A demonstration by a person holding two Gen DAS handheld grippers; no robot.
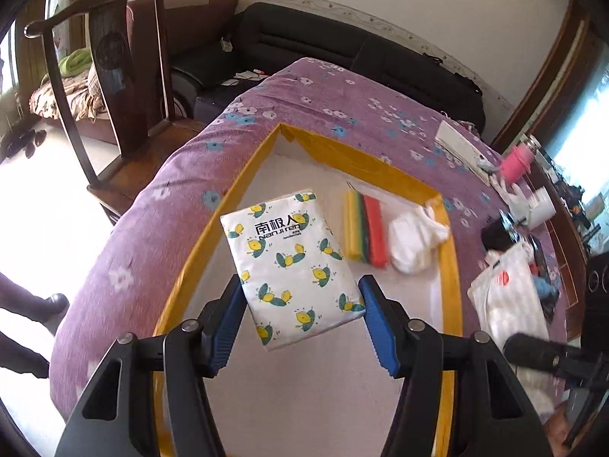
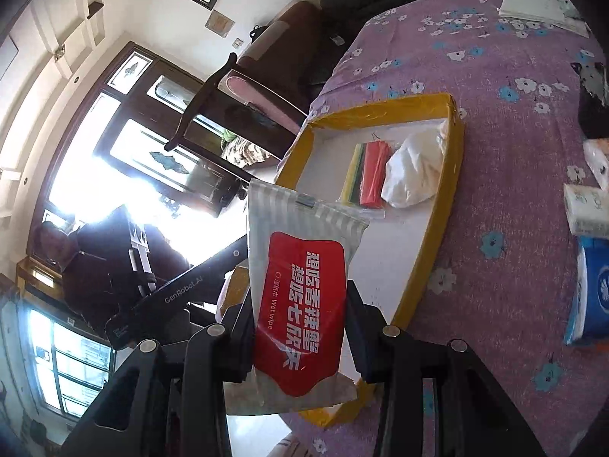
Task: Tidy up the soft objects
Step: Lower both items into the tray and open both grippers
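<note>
1. My left gripper (image 1: 302,293) clamps a soft lemon-print tissue pack (image 1: 291,266) over the yellow-rimmed tray (image 1: 451,266)
2. My right gripper (image 2: 300,327) pinches a crinkly wet-wipe pouch (image 2: 298,297) above the tray's near edge
3. Striped sponges (image 1: 363,230) and a white cloth (image 1: 415,240) lie at the tray's far right

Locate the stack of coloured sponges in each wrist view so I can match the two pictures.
Left wrist: the stack of coloured sponges lies right of centre in the yellow-rimmed tray, between the lemon-print tissue pack and the white cloth.
Right wrist: the sponges sit above centre at the tray's far end, left of the white cloth.
Shared landmark: the tray's yellow rim.
</note>
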